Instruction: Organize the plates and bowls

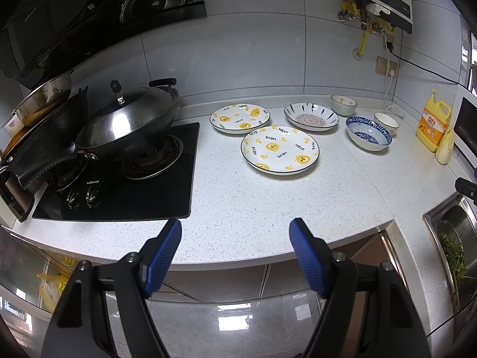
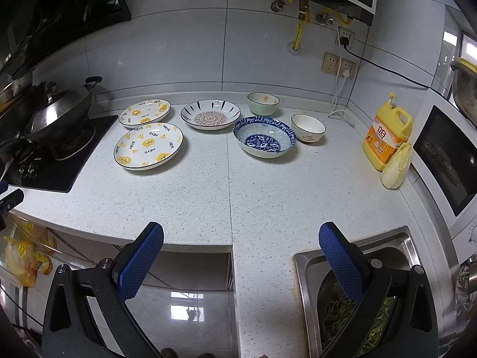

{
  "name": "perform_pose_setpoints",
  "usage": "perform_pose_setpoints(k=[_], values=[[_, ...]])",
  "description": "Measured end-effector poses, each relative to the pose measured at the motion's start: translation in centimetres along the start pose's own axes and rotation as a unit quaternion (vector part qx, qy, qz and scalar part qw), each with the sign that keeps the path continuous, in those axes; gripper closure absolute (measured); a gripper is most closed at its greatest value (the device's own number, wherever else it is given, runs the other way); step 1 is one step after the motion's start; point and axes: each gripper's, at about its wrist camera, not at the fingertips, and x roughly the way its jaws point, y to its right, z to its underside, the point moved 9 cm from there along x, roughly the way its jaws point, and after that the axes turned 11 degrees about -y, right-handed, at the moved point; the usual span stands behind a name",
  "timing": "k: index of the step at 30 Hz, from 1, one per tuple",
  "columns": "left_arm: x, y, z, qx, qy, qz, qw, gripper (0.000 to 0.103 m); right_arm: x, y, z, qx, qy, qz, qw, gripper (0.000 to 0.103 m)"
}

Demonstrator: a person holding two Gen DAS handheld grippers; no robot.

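Both grippers hang off the near edge of the desk (image 2: 208,197), jaws apart and holding nothing: the left gripper (image 1: 235,232) at the bottom of its frame, the right gripper (image 2: 241,235) likewise.

The left view takes in the whole stove (image 1: 125,185) at left, with the lidded wok (image 1: 131,122) on a burner and more pans stacked behind it; the right view cuts most of that off at its left edge. The right view instead shows the sink (image 2: 301,271) at lower right (greens lie in it), the microwave (image 2: 447,155) at right, the full soap jug (image 2: 387,134) and the cabbage (image 2: 396,167) leaning on it.

The dishes sit in the upper middle of both frames, near the back wall: two bear plates (image 2: 148,145) (image 2: 145,113), a patterned plate (image 2: 210,114), a blue bowl (image 2: 264,136), a green bowl (image 2: 263,103) and a white bowl (image 2: 308,128). The near bear plate touches or overlaps the far one; the blue bowl and white bowl stand just beside each other.

Between the dishes and the desk's front edge lies a broad bare stretch, bounded by the stove on the left and the sink on the right.
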Motion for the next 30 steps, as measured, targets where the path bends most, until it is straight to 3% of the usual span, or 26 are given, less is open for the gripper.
perform_pose_setpoints(k=[30], values=[[1.7, 2.1, -3.9, -0.014, 0.002, -0.017, 0.9998, 0.029, 2.3, -0.4, -4.5, -0.033, 0.020, -0.039, 0.999, 0.001]])
